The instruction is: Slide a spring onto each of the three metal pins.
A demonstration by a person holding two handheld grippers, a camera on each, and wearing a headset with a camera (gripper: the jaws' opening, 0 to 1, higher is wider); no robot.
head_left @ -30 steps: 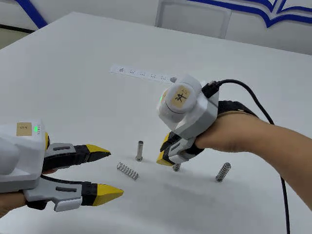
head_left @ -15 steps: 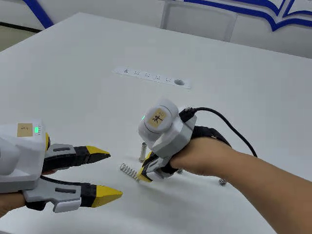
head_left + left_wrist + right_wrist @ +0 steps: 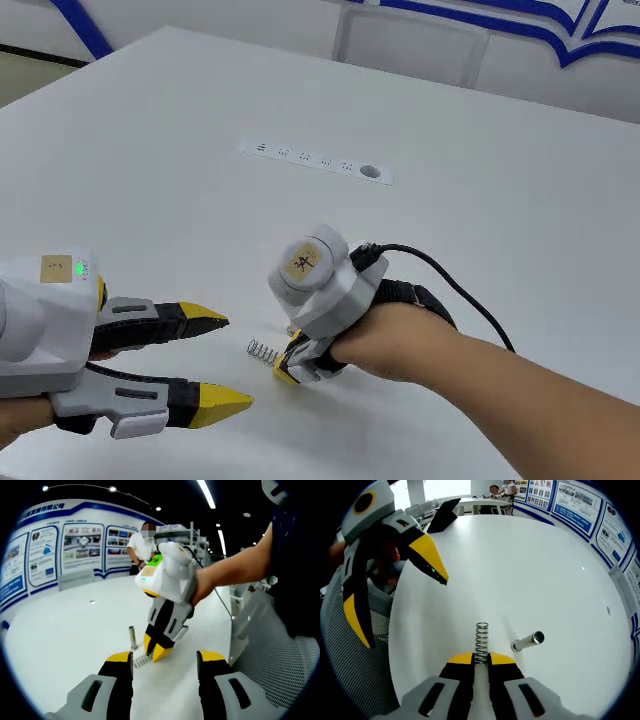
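Observation:
A loose spring (image 3: 262, 351) lies flat on the white table (image 3: 150, 200). My right gripper (image 3: 288, 368) points down and left, its jaws shut on the near end of that spring (image 3: 481, 640). Just right of the spring stands a bare metal pin (image 3: 527, 641), also seen in the left gripper view as the pin (image 3: 133, 637) behind the spring (image 3: 141, 660). My left gripper (image 3: 238, 362) hovers open at the lower left, nothing between its jaws, aimed at the right gripper (image 3: 159, 647). The left gripper (image 3: 406, 614) shows open in the right gripper view.
A power strip (image 3: 318, 160) is set into the table farther back. The right gripper's black cable (image 3: 450, 280) trails over the forearm. A chair back (image 3: 410, 40) stands at the far edge, and a mesh chair (image 3: 280, 645) at the near side.
My right gripper has moved left and down from the right-hand pins to the lying spring and now pinches its end. The left gripper has stayed put.

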